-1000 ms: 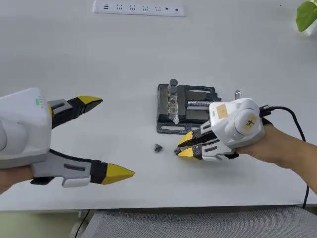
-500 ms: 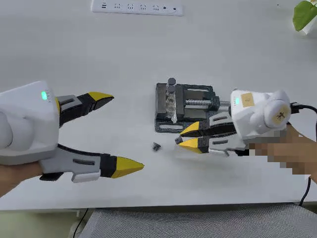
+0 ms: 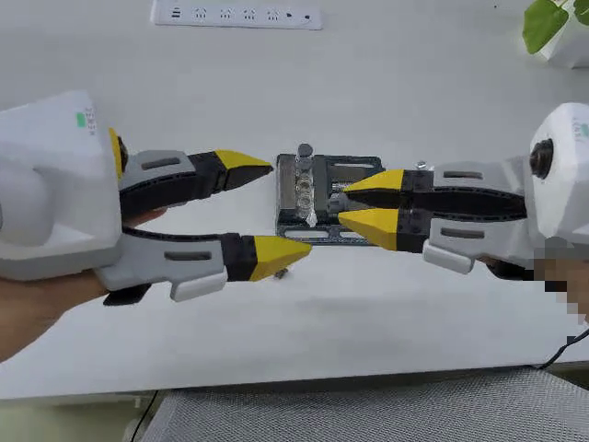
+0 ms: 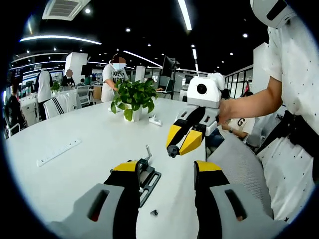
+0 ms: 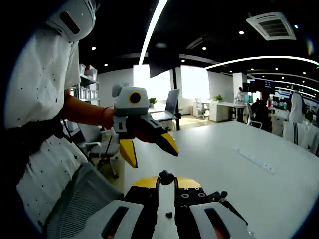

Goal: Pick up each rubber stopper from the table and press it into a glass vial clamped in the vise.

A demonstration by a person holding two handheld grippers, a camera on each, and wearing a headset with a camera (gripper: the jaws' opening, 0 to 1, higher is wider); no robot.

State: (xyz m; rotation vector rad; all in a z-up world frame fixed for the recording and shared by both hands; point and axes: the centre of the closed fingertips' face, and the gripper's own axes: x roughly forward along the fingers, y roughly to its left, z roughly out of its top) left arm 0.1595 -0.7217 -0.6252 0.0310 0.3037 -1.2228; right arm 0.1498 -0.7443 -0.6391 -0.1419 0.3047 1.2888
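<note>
- rubber stopper, loose one (image 3: 282,271): lies on the white table (image 3: 414,92) at lower centre of the head view, partly hidden behind the lower yellow tip of the left gripper (image 3: 290,207); in the left gripper view it is a small dark speck at bottom centre (image 4: 154,212).
- left gripper fills the left half of the head view, pointing right; its jaws stand wide apart with nothing between them.
- power strip (image 3: 235,14) lies along the top edge, left of centre.
- vise (image 3: 359,168) sits at centre frame, between the two sets of yellow tips; the left gripper's upper tip reaches its left edge.
- glass vials (image 3: 302,189) stand in a row clamped at the vise's left side; the one at the upper end of the row carries a dark seated stopper (image 3: 304,150).
- right gripper (image 3: 342,203) comes in from the right edge, pointing left, with its tips over the middle of the vise.
- held stopper (image 5: 166,177): a dark round piece pinched between the right gripper's nearly closed jaws, seen at lower centre of the right gripper view and at the yellow tips in the left gripper view (image 4: 172,151).
- plant (image 3: 552,23) shows green leaves in the upper right corner.
</note>
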